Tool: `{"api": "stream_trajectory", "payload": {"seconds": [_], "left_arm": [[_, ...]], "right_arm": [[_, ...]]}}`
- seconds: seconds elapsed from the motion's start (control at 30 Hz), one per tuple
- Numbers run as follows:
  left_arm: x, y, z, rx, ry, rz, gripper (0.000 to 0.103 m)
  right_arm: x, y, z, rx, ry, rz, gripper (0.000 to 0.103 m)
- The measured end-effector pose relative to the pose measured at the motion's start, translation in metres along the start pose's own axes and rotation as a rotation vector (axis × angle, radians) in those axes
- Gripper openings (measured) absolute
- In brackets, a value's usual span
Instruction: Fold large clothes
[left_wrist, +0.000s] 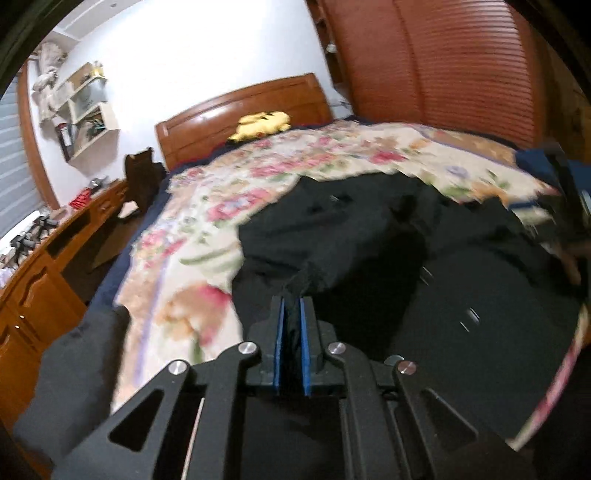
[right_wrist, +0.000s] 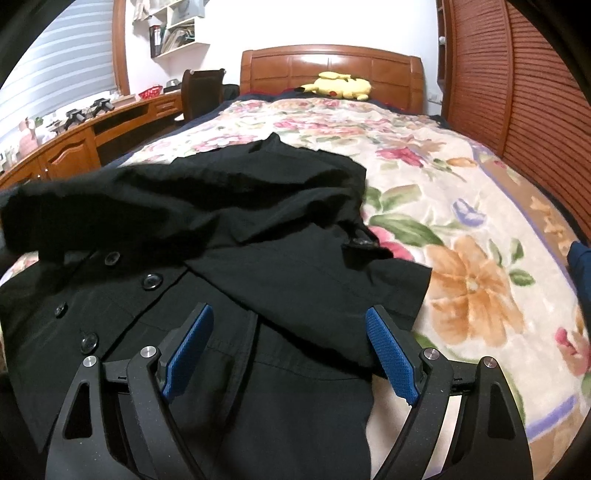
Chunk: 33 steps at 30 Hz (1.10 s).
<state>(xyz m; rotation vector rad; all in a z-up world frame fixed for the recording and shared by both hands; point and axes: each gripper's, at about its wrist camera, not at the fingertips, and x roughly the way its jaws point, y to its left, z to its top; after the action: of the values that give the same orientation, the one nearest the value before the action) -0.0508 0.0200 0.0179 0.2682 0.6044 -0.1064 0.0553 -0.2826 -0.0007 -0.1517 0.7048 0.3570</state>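
A large black coat (right_wrist: 229, 229) with dark buttons lies spread on the floral bedspread (right_wrist: 424, 177). In the left wrist view the coat (left_wrist: 369, 236) fills the middle and right. My left gripper (left_wrist: 292, 301) is shut on a fold of the black coat and holds it raised above the bed. My right gripper (right_wrist: 290, 317) is open and empty, its blue pads (right_wrist: 388, 354) wide apart just above the coat's lower part. The right gripper shows blurred at the right edge of the left wrist view (left_wrist: 569, 192).
A yellow plush toy (right_wrist: 338, 85) lies by the wooden headboard (right_wrist: 332, 66). A wooden desk (right_wrist: 74, 144) with a chair (right_wrist: 201, 92) runs along the left of the bed. A slatted wooden wardrobe (right_wrist: 517, 92) stands on the right.
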Motion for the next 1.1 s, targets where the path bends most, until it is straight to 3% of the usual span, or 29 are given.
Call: {"api": "stream_trajectory", "payload": {"seconds": [0.27,0.4,0.47,0.63,0.83,1.1], "left_arm": [[-0.021,-0.051,-0.044,-0.008,0.034,-0.128,0.005],[-0.031,-0.055,-0.045,-0.017,0.017,-0.134,0.01],[-0.04,-0.051,-0.045,-0.038,0.0,-0.14,0.014],[-0.06,-0.033,-0.047,-0.066,-0.033,-0.133,0.037],[-0.075,-0.003,-0.059,-0.13,-0.032,-0.096,0.05],[-0.07,0.023,-0.088,-0.175,0.033,-0.054,0.053]], "right_arm": [[-0.044,0.006,0.006,-0.032,-0.034,-0.027,0.086],[-0.064,0.01,0.0,-0.045,-0.031,-0.029,0.086],[-0.072,0.012,-0.002,-0.046,-0.031,-0.037,0.086],[-0.089,0.014,-0.009,-0.057,-0.032,-0.064,0.086],[-0.109,0.014,-0.016,-0.044,-0.039,-0.069,0.086],[-0.121,0.018,-0.027,-0.044,-0.028,-0.065,0.086]]}}
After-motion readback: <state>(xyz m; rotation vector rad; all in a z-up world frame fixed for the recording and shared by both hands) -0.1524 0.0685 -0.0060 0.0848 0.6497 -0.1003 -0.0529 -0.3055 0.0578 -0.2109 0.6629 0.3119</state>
